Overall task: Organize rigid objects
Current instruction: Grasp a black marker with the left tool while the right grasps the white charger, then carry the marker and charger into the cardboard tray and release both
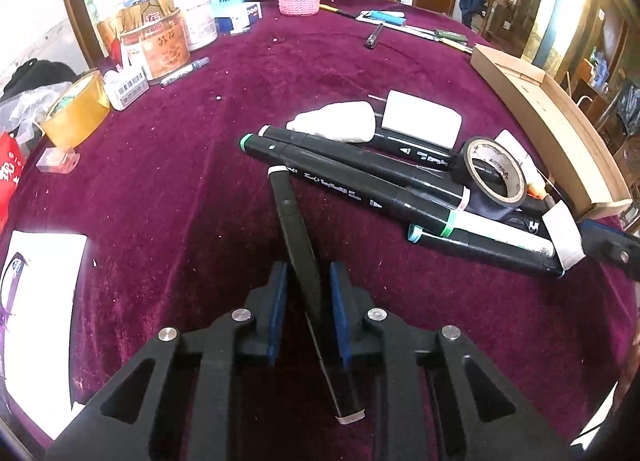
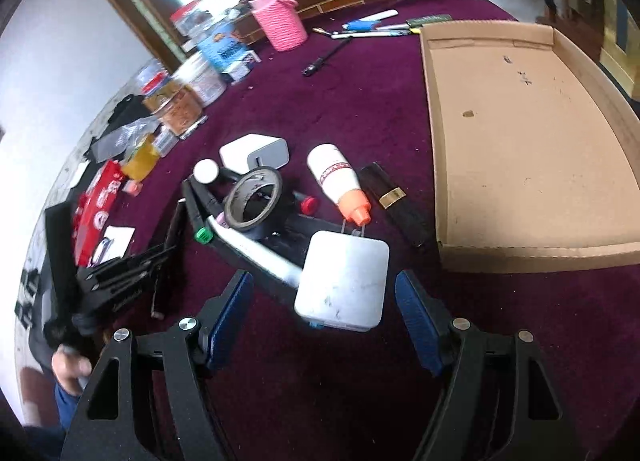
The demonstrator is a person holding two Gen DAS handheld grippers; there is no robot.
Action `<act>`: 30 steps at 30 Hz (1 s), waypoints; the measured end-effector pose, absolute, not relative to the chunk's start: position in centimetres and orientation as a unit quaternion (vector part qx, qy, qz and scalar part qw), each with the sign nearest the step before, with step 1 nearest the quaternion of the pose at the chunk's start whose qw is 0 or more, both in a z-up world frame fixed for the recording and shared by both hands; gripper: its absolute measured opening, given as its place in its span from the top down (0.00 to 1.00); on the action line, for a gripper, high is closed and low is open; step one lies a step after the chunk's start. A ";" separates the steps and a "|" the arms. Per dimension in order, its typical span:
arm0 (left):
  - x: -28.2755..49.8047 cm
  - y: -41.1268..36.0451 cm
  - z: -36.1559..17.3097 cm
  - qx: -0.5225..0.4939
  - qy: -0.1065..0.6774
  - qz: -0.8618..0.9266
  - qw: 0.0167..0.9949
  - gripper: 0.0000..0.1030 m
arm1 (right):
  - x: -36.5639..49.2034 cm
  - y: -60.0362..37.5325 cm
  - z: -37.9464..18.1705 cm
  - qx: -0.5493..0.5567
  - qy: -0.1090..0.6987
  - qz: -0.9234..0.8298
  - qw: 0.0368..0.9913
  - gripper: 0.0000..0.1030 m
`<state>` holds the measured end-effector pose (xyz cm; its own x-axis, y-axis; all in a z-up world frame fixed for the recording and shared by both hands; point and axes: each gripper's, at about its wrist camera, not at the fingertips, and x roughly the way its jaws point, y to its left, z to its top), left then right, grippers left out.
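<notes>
Broadly, the bench [image 2: 360, 101] under maroon cloth carries a cardboard tray [image 2: 592, 253], bare inside, at the right. Right gripper [image 2: 324, 317]: jaws wide apart, gripping nothing; white charger block [image 2: 344, 285] sits between and just ahead of them, untouched. Left gripper [image 1: 308, 301]: jaws nearly closed, clamped on a black marker [image 1: 298, 245] whose tip meets the marker pile [image 1: 360, 185]. Tape roll [image 2: 254, 199] atop the pile.

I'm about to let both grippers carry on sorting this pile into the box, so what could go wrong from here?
The left gripper holds a black marker whose far tip meets the marker pile; swinging it could scatter them. The right gripper stands open around the white charger, which leans on the pile; closing may tip it or nudge the tape roll. The cardboard tray wall could catch items.
</notes>
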<state>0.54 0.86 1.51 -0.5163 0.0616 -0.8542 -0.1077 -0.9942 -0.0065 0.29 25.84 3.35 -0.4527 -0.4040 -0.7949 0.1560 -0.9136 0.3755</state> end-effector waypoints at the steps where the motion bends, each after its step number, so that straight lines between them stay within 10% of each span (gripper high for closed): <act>1: 0.6 0.8 1.5 -0.489 0.023 0.871 0.050 0.81 | 0.1 25.8 3.1 0.499 -0.124 -0.843 0.158 0.34; 7: 0.7 0.9 1.4 -0.485 0.024 0.873 0.056 0.81 | -0.5 25.2 1.8 0.512 -0.127 -0.839 0.136 0.60; 30: 1.9 5.8 7.7 -0.427 -0.010 0.889 0.165 0.88 | 1.6 28.1 7.5 0.414 -0.143 -0.877 0.199 0.61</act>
